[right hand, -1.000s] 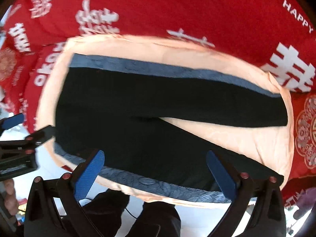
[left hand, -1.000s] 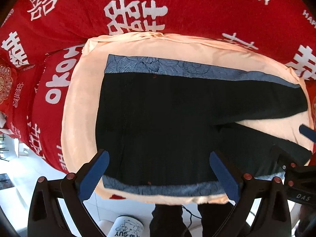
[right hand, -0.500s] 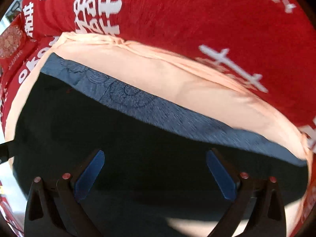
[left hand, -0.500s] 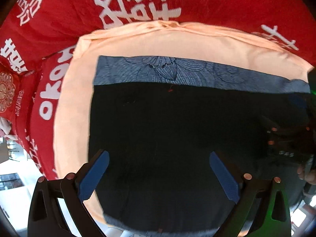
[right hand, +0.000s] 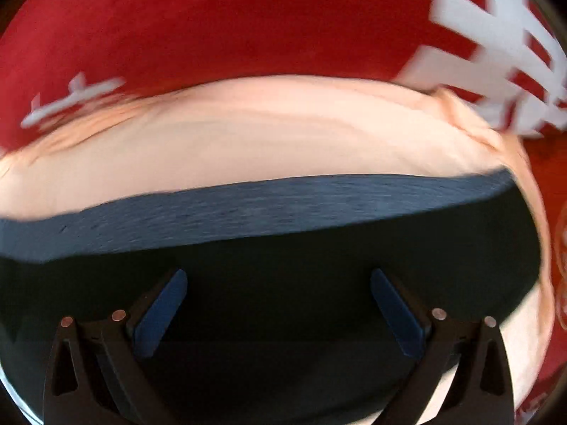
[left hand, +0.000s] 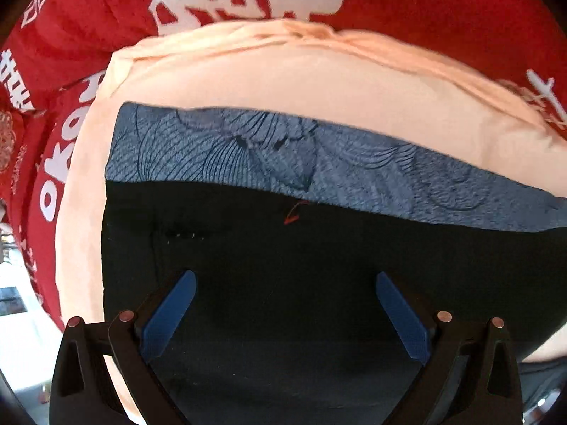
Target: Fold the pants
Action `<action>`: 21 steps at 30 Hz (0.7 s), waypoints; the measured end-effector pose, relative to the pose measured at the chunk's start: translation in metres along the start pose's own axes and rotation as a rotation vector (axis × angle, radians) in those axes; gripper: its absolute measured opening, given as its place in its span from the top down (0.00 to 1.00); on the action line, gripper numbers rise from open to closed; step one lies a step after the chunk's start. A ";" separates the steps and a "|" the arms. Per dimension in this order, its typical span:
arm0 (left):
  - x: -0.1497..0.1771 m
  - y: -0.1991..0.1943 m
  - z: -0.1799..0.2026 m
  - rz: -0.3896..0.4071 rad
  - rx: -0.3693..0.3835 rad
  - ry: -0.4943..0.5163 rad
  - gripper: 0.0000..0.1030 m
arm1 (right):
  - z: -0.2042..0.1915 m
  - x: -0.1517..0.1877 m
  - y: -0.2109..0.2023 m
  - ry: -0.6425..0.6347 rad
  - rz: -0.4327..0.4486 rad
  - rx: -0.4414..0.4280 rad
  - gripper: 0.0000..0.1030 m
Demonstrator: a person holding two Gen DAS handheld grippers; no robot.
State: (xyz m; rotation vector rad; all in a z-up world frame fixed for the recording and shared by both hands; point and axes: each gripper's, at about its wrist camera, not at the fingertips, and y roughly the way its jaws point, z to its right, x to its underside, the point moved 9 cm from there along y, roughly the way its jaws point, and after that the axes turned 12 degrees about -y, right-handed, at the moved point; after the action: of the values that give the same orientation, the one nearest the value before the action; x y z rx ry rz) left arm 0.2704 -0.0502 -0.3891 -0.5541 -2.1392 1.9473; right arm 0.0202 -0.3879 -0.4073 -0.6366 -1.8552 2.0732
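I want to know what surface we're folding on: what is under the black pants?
The black pants lie on a peach cloth, which shows past their far and left edges. Beyond it is red bedding with white characters. What lies directly beneath the pants' middle is covered.

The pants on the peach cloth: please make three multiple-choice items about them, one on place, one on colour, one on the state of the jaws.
1. Where does the blue band of the pants lie?
A. along the far edge
B. across the middle
C. under the left gripper

2. What colour is the main part of the pants?
A. red
B. black
C. white

3. How do the jaws of the two grippers stand?
A. both open
B. both shut on cloth
C. only the left open

Answers:
1 A: the band borders the pants on the side next to the peach cloth.
2 B: the fabric is black.
3 A: left gripper and right gripper both spread wide, nothing between.
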 end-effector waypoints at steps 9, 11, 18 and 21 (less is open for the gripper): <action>0.003 0.004 -0.018 0.013 0.040 0.057 0.01 | -0.268 -0.052 -0.074 -0.805 0.204 -0.528 0.00; 0.003 0.006 -0.025 0.017 0.052 0.058 0.01 | -0.312 -0.053 -0.065 -0.936 0.172 -0.576 0.00; 0.000 0.013 -0.039 0.029 0.074 0.067 0.01 | -0.353 -0.049 0.001 -1.025 -0.042 -0.595 0.04; -0.002 0.013 -0.041 0.021 0.086 0.059 0.01 | -0.357 -0.041 0.007 -1.029 -0.114 -0.585 0.26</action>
State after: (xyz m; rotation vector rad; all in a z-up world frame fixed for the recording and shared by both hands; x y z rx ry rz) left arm 0.2898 -0.0129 -0.3972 -0.6129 -2.0120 1.9979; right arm 0.2351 -0.1018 -0.4352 0.5893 -2.9749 1.8944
